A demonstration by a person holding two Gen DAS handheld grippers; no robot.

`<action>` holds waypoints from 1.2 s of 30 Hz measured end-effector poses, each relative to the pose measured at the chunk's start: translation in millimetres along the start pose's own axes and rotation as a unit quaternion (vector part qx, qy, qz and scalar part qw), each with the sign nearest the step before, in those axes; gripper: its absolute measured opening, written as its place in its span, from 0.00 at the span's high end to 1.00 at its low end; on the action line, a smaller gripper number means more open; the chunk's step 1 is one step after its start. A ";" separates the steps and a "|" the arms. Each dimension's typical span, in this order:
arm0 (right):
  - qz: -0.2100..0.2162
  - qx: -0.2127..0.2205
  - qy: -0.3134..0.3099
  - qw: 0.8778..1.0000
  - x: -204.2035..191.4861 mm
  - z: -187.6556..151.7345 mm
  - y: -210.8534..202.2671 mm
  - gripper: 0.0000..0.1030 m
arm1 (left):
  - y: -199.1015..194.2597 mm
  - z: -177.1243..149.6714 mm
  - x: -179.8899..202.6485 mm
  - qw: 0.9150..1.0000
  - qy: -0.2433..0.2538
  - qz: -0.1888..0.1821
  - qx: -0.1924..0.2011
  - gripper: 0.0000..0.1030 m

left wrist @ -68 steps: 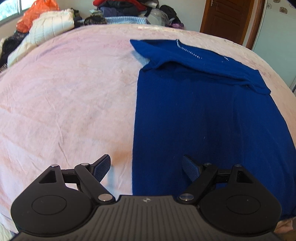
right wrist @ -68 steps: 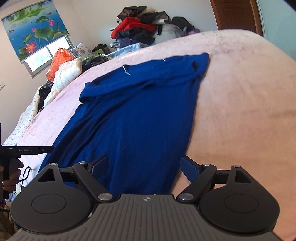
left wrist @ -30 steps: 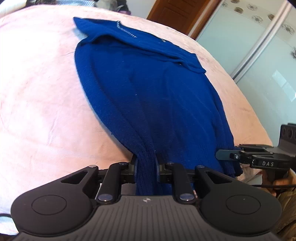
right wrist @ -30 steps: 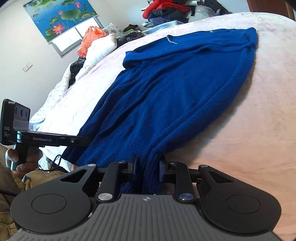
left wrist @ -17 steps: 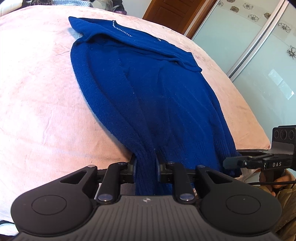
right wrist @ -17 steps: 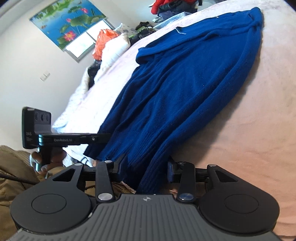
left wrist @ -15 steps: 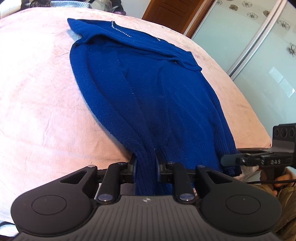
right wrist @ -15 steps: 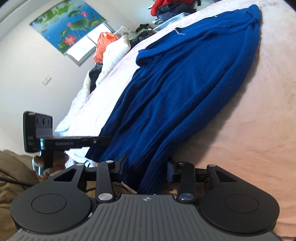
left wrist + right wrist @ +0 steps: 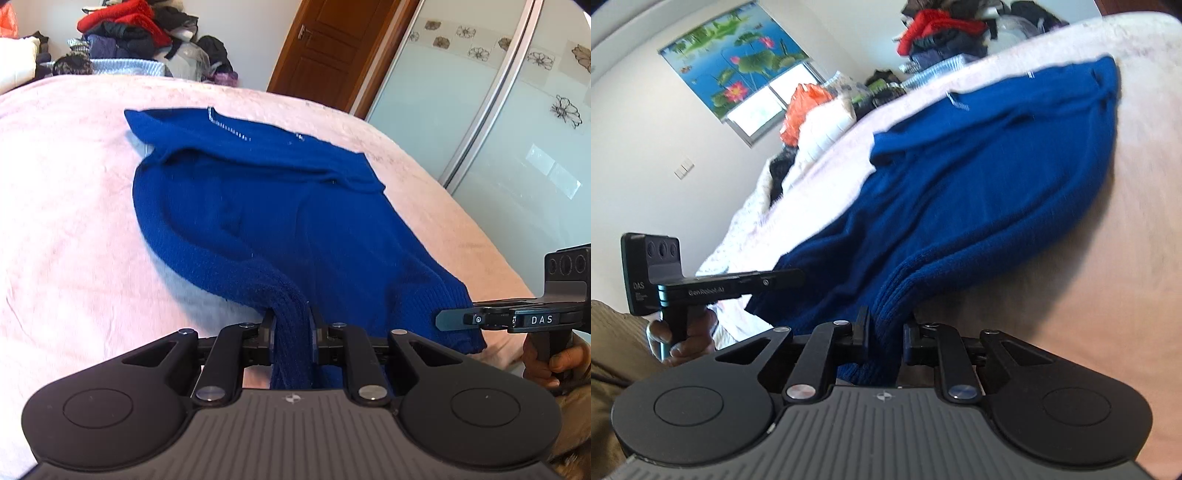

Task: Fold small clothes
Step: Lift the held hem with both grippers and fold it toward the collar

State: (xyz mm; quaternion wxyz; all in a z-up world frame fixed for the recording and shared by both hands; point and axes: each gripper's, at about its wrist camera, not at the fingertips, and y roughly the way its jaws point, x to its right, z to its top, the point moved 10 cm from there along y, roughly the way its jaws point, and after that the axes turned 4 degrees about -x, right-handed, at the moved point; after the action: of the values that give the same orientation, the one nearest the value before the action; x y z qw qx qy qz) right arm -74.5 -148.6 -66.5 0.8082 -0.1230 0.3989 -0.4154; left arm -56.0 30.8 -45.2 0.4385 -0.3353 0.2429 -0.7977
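The blue sweater (image 9: 280,221) lies spread on the pink blanket (image 9: 66,229) ahead of both tongs, its sleeves already folded across the far end. The near hem is lifted at two corners: the left gripper (image 9: 291,328) is clamped on one bunch of ribbed hem, and the right gripper (image 9: 884,332), whose jaws have just been closing, pinches the other corner. So the lengthwise fold is only starting; I judge that carrying the hem toward the collar remains.
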 end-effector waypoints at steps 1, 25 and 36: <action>-0.002 0.005 -0.003 1.000 -0.6 3.9 -1.3 0.81 | -0.1 2.3 0.8 1.000 0.001 0.001 0.002 0.84; -0.037 0.079 -0.029 0.996 11.4 85.7 0.1 0.81 | -2.0 90.9 5.8 0.992 0.005 0.066 0.104 0.84; -0.052 0.124 -0.031 0.990 33.6 143.5 2.0 0.81 | 13.8 139.6 -8.4 0.985 -0.012 0.104 0.134 0.84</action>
State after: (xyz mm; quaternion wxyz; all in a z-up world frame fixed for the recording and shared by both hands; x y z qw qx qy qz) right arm 45.2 -192.2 7.7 0.8068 -0.0547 0.3118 -0.4988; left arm 59.1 18.2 34.5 0.5632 -0.2558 0.1618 -0.7689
